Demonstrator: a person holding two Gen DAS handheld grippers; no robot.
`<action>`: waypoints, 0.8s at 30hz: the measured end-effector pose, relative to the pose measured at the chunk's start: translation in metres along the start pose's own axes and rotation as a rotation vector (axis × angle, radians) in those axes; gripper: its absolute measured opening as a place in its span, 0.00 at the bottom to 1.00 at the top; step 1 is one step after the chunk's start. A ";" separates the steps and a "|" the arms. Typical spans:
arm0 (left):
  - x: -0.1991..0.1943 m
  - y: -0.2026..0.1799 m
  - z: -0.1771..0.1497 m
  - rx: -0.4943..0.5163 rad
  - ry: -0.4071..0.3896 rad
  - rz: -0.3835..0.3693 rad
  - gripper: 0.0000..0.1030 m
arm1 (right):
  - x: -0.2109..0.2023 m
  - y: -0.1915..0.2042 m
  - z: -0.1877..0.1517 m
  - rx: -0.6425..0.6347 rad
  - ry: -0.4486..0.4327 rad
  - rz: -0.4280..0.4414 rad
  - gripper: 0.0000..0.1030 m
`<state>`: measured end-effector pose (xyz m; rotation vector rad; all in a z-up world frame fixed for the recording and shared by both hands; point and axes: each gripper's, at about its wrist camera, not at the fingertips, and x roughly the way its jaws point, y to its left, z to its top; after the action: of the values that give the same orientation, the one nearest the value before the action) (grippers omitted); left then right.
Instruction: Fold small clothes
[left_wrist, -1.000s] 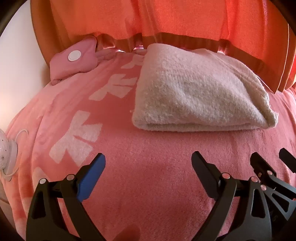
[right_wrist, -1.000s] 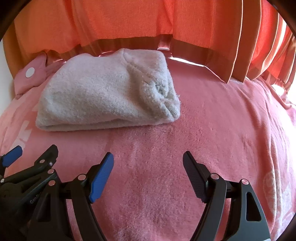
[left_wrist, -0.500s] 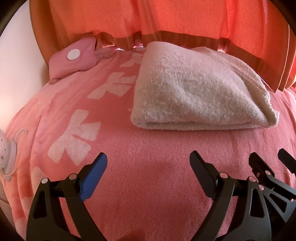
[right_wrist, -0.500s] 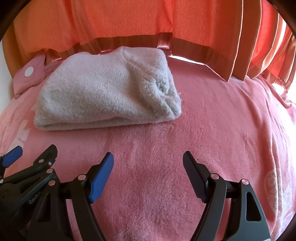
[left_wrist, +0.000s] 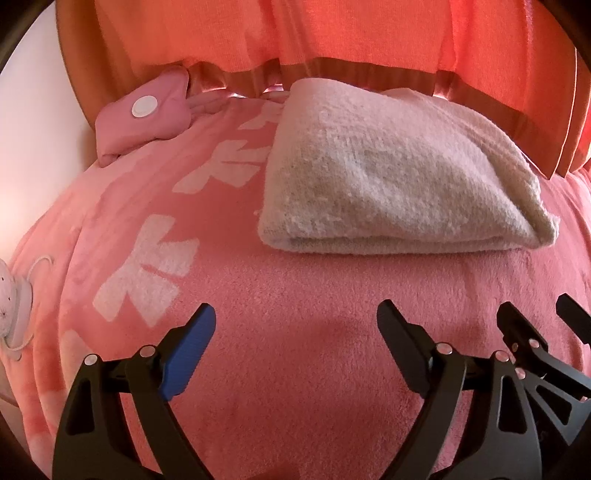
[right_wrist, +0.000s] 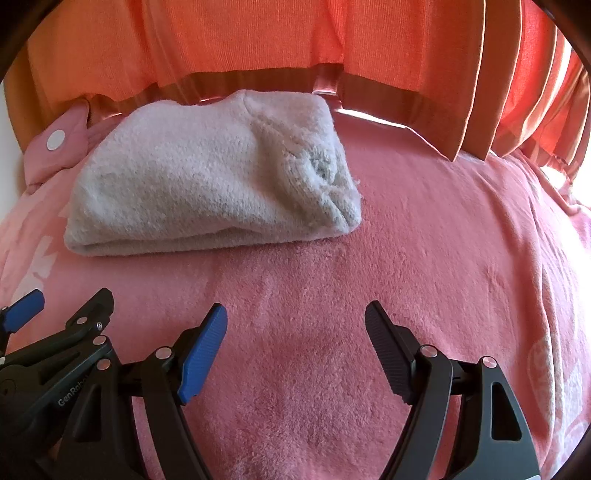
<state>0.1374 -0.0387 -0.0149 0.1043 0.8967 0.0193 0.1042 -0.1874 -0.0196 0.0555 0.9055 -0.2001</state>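
A small pale fleecy garment (left_wrist: 391, 177) lies folded into a thick rectangle on a pink blanket (left_wrist: 295, 302), near the curtain. It also shows in the right wrist view (right_wrist: 207, 184), with its bunched end to the right. My left gripper (left_wrist: 295, 325) is open and empty, a little short of the garment's near edge. My right gripper (right_wrist: 295, 321) is open and empty too, in front of the garment's right end. The two grippers sit side by side; each shows at the edge of the other's view.
An orange curtain (left_wrist: 332, 44) hangs just behind the garment. A pink pouch with a white button (left_wrist: 144, 110) lies at the back left. A white round device with a cord (left_wrist: 11, 306) sits at the blanket's left edge. Open pink blanket stretches to the right (right_wrist: 461, 240).
Both grippers have crept slightly forward, so the garment looks a little larger. Their jaws stay open. The garment has not moved.
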 end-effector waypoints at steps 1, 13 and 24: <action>0.000 0.000 0.000 0.002 -0.001 0.001 0.83 | 0.000 0.000 0.000 0.000 -0.001 -0.001 0.73; 0.003 0.000 0.000 -0.004 0.020 -0.018 0.83 | 0.001 -0.001 -0.002 0.001 0.001 -0.002 0.73; 0.000 -0.004 -0.002 0.014 0.003 -0.015 0.78 | 0.003 -0.003 -0.002 0.002 0.004 -0.017 0.73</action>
<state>0.1363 -0.0430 -0.0167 0.1104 0.9010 -0.0003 0.1038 -0.1902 -0.0228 0.0498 0.9095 -0.2172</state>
